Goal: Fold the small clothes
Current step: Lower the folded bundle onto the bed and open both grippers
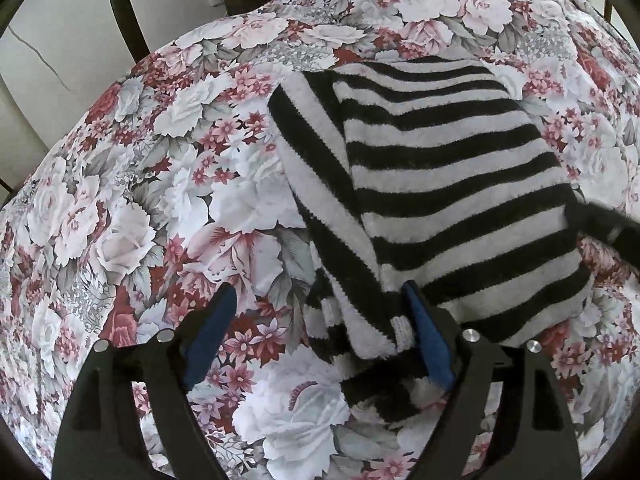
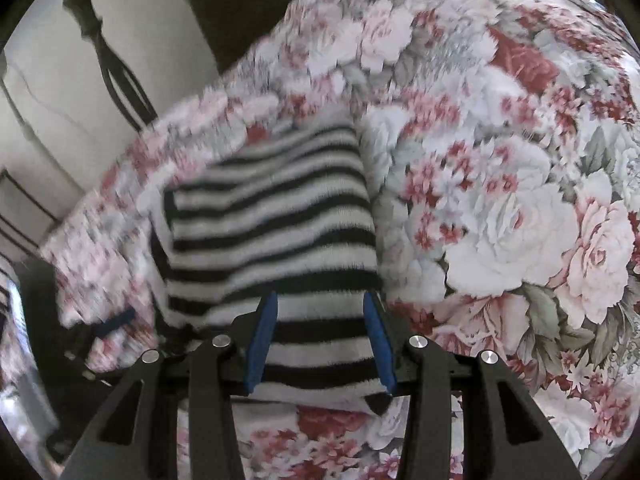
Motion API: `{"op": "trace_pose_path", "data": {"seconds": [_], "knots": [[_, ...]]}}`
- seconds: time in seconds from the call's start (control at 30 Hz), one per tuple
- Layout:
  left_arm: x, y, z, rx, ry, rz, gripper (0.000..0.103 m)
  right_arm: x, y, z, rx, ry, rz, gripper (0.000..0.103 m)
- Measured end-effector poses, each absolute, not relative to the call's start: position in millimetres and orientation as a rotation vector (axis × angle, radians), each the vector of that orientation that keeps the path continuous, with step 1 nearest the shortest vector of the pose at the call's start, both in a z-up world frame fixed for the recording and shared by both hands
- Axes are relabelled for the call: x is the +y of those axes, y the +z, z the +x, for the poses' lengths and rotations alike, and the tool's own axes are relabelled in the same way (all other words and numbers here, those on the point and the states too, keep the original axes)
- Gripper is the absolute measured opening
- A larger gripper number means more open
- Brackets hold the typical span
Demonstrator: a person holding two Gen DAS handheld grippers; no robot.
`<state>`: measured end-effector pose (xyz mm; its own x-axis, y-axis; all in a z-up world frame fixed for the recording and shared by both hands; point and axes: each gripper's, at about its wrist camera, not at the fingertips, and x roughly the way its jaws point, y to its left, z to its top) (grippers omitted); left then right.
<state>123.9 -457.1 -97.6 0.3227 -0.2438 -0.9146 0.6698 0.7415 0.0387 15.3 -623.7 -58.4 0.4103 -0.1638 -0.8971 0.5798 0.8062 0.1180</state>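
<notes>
A black-and-white striped knit garment [image 1: 452, 184] lies on a floral bedsheet [image 1: 140, 200], with one sleeve [image 1: 344, 240] folded down along its left side. My left gripper [image 1: 320, 289] hangs open above the sleeve's cuff end. The cuff rests against the right blue pad and the left pad stands clear over the sheet. In the right wrist view the garment [image 2: 272, 216] fills the gap between the blue pads of my right gripper [image 2: 321, 297], which is shut on its near right edge. One of that gripper's dark fingers [image 1: 596, 216] shows at the garment's right edge.
The sheet's edge curves off at the upper left, with a pale wall [image 1: 72, 40] and dark frame bars [image 1: 120, 0] beyond it. Open floral sheet [image 2: 500, 220] spreads to the right of the garment. A dark gap [image 2: 44, 320] lies beside the bed at the lower left.
</notes>
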Motion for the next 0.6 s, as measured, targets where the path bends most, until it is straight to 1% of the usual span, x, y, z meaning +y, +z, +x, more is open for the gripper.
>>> {"op": "trace_pose_path", "data": {"seconds": [0.07, 0.17, 0.27, 0.47, 0.53, 0.6], "knots": [[-456.5, -100.6, 125.5, 1.092, -0.623, 0.459, 0.087, -622.3, -70.4, 17.3, 1.094, -0.490, 0.423, 0.046], [-454.9, -104.5, 126.6, 1.097, -0.619, 0.461, 0.089, -623.5, -75.3, 17.4, 1.115, -0.488, 0.429, 0.048], [-454.4, -104.7, 126.9, 1.100, -0.621, 0.459, 0.090, -621.0, -74.9, 18.2, 1.118, -0.492, 0.413, 0.048], [-441.2, -82.5, 139.4, 1.142, -0.655, 0.346, 0.087, -623.6, -52.1, 19.7, 1.024, -0.488, 0.448, 0.048], [-439.0, -75.2, 137.1, 1.141, -0.654, 0.346, 0.086, -620.8, -44.4, 18.7, 1.009, -0.479, 0.455, 0.050], [-437.6, -69.1, 129.1, 1.121, -0.655, 0.367, 0.085, -614.5, -37.0, 16.7, 1.008, -0.487, 0.438, 0.056]]}}
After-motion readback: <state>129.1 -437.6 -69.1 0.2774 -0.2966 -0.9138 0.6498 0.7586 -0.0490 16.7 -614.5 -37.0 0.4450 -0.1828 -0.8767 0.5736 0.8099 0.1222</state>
